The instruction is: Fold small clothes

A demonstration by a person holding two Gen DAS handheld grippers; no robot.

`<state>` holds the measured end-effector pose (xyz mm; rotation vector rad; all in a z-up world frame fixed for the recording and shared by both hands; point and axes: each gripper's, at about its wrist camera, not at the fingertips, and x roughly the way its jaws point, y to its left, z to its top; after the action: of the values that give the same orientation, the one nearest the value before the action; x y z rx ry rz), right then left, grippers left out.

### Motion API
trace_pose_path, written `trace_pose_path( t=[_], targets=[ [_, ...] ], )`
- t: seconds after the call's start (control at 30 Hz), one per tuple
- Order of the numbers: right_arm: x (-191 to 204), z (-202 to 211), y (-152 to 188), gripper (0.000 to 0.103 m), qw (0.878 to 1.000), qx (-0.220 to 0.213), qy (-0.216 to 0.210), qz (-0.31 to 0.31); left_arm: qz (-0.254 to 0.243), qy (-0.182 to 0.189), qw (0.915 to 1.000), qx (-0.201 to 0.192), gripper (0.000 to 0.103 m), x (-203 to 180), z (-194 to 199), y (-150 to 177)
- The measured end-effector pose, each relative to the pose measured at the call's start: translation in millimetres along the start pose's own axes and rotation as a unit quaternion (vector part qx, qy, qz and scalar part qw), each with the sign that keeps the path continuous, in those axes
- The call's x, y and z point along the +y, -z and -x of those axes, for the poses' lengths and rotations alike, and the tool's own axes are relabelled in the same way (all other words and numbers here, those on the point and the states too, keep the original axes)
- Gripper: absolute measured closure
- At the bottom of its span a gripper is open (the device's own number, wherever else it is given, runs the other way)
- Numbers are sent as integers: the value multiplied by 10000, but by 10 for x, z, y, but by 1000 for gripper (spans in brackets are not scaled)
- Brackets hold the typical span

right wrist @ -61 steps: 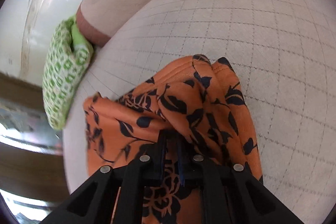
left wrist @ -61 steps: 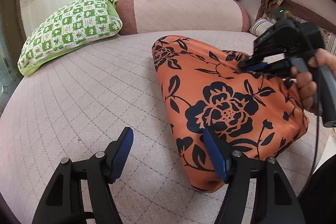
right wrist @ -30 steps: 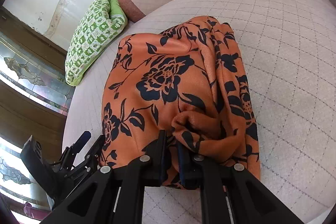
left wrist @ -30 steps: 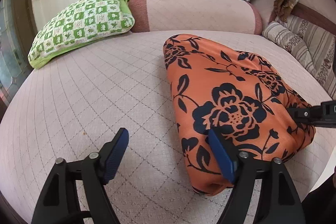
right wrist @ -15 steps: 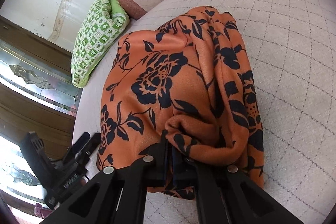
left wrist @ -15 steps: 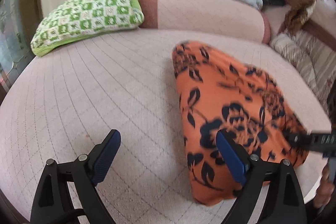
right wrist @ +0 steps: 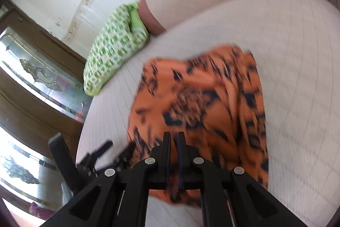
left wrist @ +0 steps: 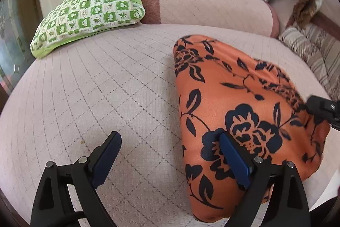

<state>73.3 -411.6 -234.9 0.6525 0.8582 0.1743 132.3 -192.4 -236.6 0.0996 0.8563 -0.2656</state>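
Orange flowered garment (left wrist: 238, 99) lay bunched on quilted bed (left wrist: 95, 82). Left claw (left wrist: 170, 154) spread wide, one finger over cloth edge. Right claw (right wrist: 173, 142) pinched garment's near edge.

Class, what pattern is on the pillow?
Green-and-white checks on the pillow; clearest in the left wrist view.

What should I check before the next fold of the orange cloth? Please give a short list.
1. Right gripper shut on the cloth: ok.
2. Left gripper open, holding nothing: ok.
3. Cloth edge between the left fingers: not ok; one finger is over the cloth, the other over bare bed.
4. Cloth lies flat: not ok, bunched.
5. Pillow apart from the cloth: ok.
6. Right view sharp: not ok, blurred.
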Motion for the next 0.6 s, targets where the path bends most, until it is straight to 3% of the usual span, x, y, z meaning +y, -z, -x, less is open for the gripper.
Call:
trace_pose_path(
  t=[0.1,0.2,0.4,0.6],
  targets=[
    [-34,-110,-66,95,9990,-87,352,-263,-38,42,9998,-210,10,-13,59,-17],
    [-220,-404,-64,95,9951,395,682,-601,-287,-14,9996,42,10,-90,-62,33],
    [-231,-310,-92,95,9952,226,394,-867,17,63,9999,101,10,-26,-31,1],
    [-111,-136,-131,95,9962,-375,426,-656,13,-71,9997,-224,10,-75,88,-42]
  ],
)
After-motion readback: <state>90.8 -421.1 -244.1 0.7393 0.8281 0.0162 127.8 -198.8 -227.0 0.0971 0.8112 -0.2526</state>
